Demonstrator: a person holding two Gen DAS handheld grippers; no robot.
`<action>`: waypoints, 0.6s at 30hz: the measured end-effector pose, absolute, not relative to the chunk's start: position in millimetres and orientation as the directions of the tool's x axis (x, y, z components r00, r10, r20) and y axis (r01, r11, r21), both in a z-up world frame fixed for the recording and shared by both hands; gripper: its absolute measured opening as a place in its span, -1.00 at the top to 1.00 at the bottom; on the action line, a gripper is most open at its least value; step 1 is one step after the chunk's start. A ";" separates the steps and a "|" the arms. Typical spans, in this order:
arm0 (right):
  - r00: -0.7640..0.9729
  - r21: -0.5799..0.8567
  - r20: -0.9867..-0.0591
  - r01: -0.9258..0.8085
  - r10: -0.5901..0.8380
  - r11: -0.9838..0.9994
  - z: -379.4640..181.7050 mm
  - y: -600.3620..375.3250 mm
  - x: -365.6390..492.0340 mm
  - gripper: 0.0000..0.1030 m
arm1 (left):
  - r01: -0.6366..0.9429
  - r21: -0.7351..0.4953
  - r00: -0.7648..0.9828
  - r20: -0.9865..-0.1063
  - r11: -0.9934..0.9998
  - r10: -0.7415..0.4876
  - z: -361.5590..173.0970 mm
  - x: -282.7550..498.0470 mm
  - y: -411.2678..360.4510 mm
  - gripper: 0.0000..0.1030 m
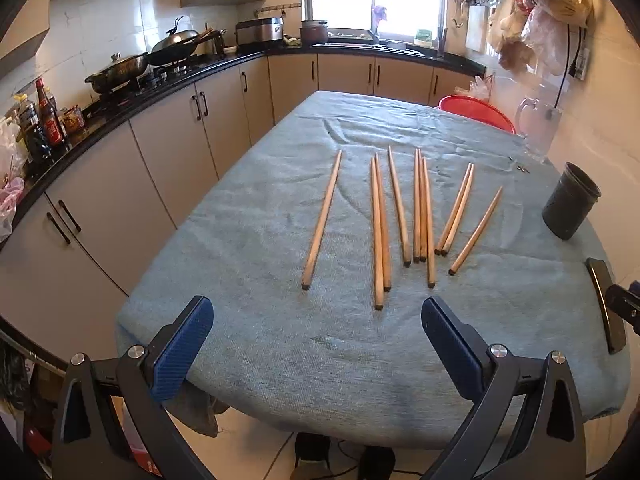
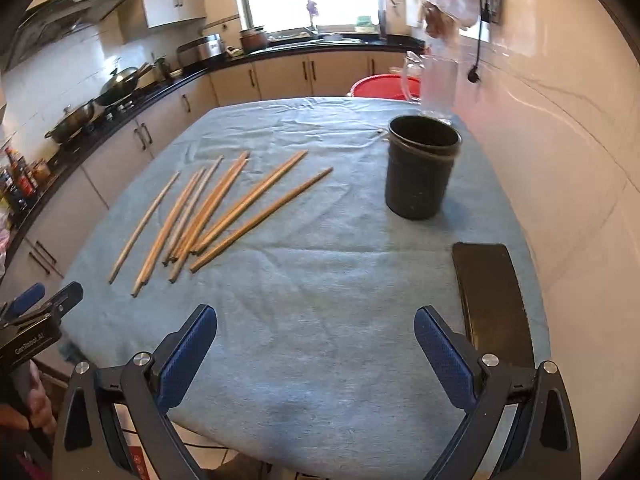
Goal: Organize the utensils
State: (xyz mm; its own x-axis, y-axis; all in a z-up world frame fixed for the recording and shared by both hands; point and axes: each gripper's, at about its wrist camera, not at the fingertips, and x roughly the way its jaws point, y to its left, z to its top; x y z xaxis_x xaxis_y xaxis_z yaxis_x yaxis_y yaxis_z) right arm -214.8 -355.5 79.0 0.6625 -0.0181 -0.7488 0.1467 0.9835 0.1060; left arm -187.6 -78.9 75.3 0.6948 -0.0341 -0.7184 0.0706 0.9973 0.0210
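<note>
- Long brown wooden chopsticks [image 1: 400, 216] are lying loose across the middle of the blue-grey cloth-covered table [image 1: 260, 240], fanned side by side, long axes running away from the person, thin tips pointing toward the window.
- The left gripper [image 1: 318, 344] is hovering at the near edge, jaws spread wide and empty, probably lining up a first pick.
- The right gripper [image 2: 316, 354] is likewise gaping, empty.
- The black cylindrical holder [image 2: 420, 168] is standing upright at the right, mouth up, seemingly waiting for them.

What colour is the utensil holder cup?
Black, or very dark grey. The cup shows best in the right wrist view, upright on the blue cloth.
</note>
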 end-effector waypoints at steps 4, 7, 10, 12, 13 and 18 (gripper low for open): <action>0.670 0.111 -0.743 0.114 0.006 0.987 79.0 -347.7 -210.4 -0.95 | 0.078 0.028 0.697 -0.716 0.997 -0.035 76.1 -188.2 -81.0 -1.00; 0.676 0.107 -0.737 0.101 0.010 0.989 80.9 -343.9 -209.5 -0.95 | 0.082 0.029 0.699 -0.714 0.996 -0.037 77.1 -189.4 -82.1 -1.00; 0.678 0.114 -0.735 0.090 0.023 0.989 80.7 -343.0 -208.6 -0.95 | 0.089 0.033 0.699 -0.714 0.995 -0.039 78.4 -190.6 -82.7 -1.00; 0.681 0.117 -0.731 0.075 0.035 0.990 82.3 -342.1 -208.2 -0.95 | 0.092 0.032 0.701 -0.712 0.995 -0.042 79.4 -192.3 -82.6 -1.00; 0.685 0.113 -0.727 0.068 0.036 0.991 83.9 -340.5 -208.6 -0.95 | 0.093 0.033 0.702 -0.711 0.995 -0.042 80.3 -192.7 -82.6 -1.00; 0.710 0.094 -0.703 0.034 0.042 0.995 93.2 -334.3 -214.3 -0.94 | 0.107 0.039 0.718 -0.694 0.994 -0.050 87.9 -199.7 -87.2 -1.00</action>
State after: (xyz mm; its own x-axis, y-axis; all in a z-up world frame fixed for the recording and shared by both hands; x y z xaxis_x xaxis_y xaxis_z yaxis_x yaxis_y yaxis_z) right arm -214.3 -334.3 93.2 0.7103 0.0423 -0.7026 0.0335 0.9950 0.0939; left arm -199.7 -87.2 87.9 0.7180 -0.0499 -0.6943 0.1067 0.9935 0.0389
